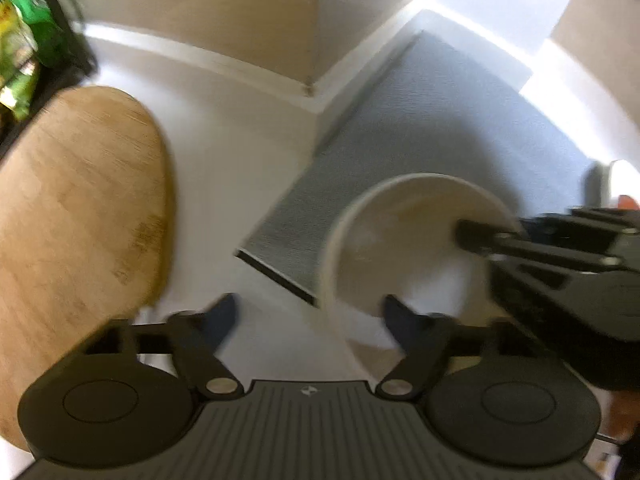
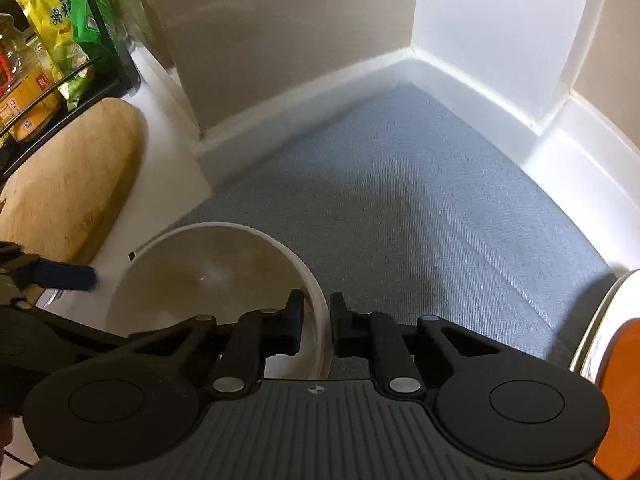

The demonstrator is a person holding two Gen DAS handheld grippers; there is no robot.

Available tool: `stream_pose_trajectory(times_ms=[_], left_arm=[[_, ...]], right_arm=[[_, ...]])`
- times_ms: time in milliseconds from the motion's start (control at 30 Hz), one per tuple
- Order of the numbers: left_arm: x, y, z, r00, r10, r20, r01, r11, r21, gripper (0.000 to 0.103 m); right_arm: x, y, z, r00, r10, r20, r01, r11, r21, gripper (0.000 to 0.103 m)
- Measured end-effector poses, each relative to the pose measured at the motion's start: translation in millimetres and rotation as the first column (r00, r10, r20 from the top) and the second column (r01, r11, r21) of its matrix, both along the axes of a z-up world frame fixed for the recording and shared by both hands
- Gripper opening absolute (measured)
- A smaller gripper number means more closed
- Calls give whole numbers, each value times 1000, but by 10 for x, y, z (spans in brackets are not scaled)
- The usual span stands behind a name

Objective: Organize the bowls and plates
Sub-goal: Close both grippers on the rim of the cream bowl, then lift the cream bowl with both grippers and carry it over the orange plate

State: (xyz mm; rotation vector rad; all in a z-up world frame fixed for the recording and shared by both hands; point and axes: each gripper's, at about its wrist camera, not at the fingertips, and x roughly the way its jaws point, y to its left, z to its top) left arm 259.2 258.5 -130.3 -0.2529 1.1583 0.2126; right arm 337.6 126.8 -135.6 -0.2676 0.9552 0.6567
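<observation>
white countertop: smooth, set in a corner of beige and white walls. grey mat: rectangular, fine woven texture, flat against the corner. wooden cutting board: rounded, pale grain, scuffed, left of the mat. black wire rack: holds yellow and green packets. cream bowl: round, glossy, on the mat's near left corner. white plate with orange: only an edge shows, far right. right gripper: black, clamped on the bowl's right rim. left gripper: fingers apart, gripping nothing; right finger at the bowl's near rim, contact unclear.
</observation>
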Motion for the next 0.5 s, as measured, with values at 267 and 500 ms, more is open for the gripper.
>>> stream_pose_trajectory(times_ms=[267,500], left_arm=[[-151,122,161,997,58,58,-55,997,-50,20],[-296,112,548,987,31,159,-28,999,-20,20]], right_arm=[[-128,1,192,999,-5,46,1,997,72,11],[-275,-73,425,996,-28,86,16,991,135,11]])
